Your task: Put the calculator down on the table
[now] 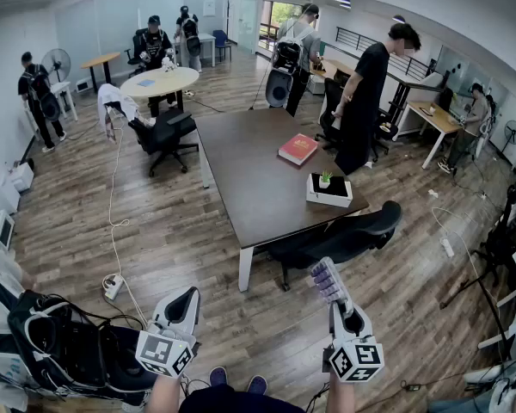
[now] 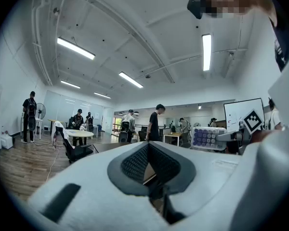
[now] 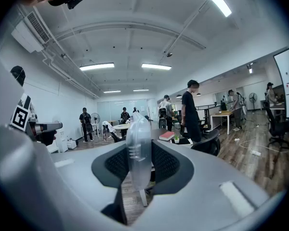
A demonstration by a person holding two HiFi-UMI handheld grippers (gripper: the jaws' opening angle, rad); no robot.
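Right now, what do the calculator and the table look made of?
Calculator: likely plastic; the pale case looks translucent edge-on, with purple keys. Table: dark brown matte top, wood or laminate, can't tell which; white legs, maybe metal.

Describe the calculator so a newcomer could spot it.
Start at the dark brown table; nearer the camera wearer is the right gripper. Its jaws clamp the calculator: a pale slab with purple keys, unlike the red book on the table.
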